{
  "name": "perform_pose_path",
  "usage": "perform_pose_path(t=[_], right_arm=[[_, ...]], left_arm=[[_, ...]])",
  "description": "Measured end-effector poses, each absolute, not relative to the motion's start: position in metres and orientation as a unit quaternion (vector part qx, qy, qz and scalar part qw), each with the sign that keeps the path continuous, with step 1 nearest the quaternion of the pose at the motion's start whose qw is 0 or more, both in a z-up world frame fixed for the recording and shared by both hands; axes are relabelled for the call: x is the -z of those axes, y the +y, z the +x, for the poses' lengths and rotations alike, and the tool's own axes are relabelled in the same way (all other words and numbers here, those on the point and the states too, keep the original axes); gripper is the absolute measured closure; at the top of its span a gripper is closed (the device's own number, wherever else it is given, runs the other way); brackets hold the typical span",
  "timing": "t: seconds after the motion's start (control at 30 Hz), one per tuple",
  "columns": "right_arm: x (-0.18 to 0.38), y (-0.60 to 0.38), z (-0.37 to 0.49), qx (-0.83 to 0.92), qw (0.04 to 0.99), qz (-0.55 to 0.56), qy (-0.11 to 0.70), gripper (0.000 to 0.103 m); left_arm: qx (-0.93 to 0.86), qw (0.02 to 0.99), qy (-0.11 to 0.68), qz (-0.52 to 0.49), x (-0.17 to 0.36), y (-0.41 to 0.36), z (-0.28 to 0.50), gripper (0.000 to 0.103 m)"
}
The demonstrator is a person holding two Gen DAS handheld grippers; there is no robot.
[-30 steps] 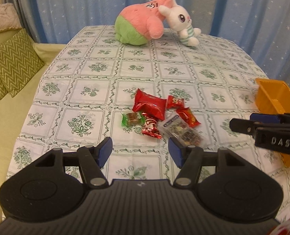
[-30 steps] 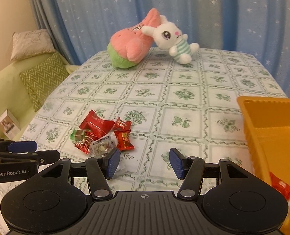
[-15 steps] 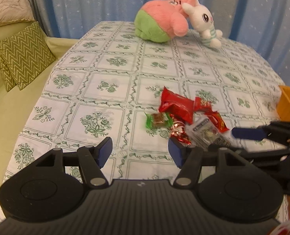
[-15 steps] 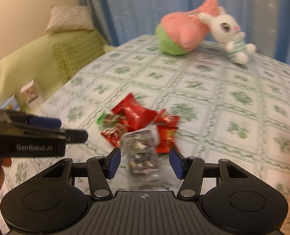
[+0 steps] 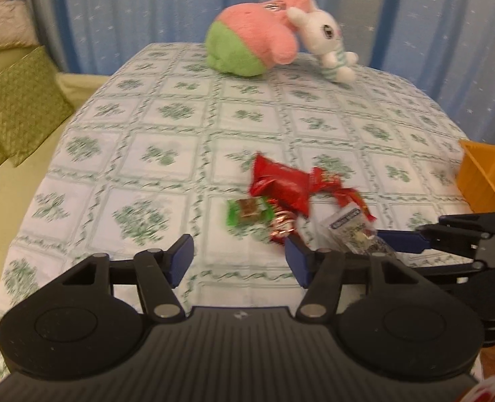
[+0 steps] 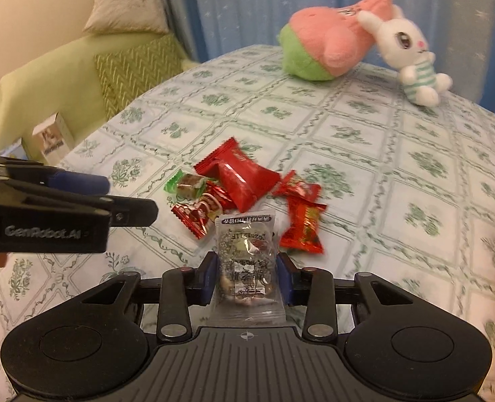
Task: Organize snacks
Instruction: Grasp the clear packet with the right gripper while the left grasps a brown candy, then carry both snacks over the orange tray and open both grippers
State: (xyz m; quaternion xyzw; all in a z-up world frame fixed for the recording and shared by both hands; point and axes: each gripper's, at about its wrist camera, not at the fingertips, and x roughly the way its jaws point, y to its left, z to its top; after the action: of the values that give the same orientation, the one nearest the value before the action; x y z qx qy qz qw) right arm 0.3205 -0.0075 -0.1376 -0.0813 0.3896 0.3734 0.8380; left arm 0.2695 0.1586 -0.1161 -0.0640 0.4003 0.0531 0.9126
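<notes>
A pile of snacks lies mid-table: a big red packet (image 6: 239,177), a green candy (image 6: 184,186), small red candies (image 6: 197,212) and a red-orange packet (image 6: 302,229). My right gripper (image 6: 247,276) is shut on a clear nut packet (image 6: 247,268) at the pile's near edge. In the left wrist view the same packet (image 5: 356,232) sits between the right gripper's fingers (image 5: 398,236). My left gripper (image 5: 237,263) is open and empty, just short of the green candy (image 5: 247,211). An orange bin (image 5: 481,177) stands at the right.
A pink-green plush (image 6: 324,47) and a white rabbit plush (image 6: 411,57) sit at the table's far end. A green sofa with cushions (image 6: 133,67) and a small box (image 6: 51,137) lie left of the table. Blue curtains hang behind.
My right gripper swung left from the bin side to the pile and closed on the clear nut packet. My left gripper drifted left and stayed open.
</notes>
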Motion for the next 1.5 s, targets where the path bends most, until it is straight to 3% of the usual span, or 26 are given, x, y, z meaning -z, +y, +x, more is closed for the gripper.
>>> perform_pose_path(t=[0.1,0.23,0.5,0.73,1.5], right_arm=[[0.133,-0.030,0.315,-0.355,0.848,-0.055,0.389,0.065],[0.131,-0.059,0.312,-0.316,0.863,-0.036,0.392,0.065],[0.136,-0.089,0.316,-0.276,0.871,-0.011,0.407,0.065],[0.139,-0.092,0.313,-0.271,0.871,-0.005,0.411,0.065],[0.080,-0.137,0.275,-0.212,0.892,0.025,0.399,0.065]], left_arm=[[-0.022,0.916,0.398,-0.045,0.117,0.147,0.278,0.061],[0.008,0.913,0.407,-0.015,0.124,0.131,0.292,0.068],[0.001,0.906,0.424,-0.004,0.141,0.128,0.317,0.070],[-0.006,0.903,0.430,0.001,0.143,0.124,0.319,0.083],[0.036,0.911,0.410,-0.013,0.068,0.060,0.257,0.084]])
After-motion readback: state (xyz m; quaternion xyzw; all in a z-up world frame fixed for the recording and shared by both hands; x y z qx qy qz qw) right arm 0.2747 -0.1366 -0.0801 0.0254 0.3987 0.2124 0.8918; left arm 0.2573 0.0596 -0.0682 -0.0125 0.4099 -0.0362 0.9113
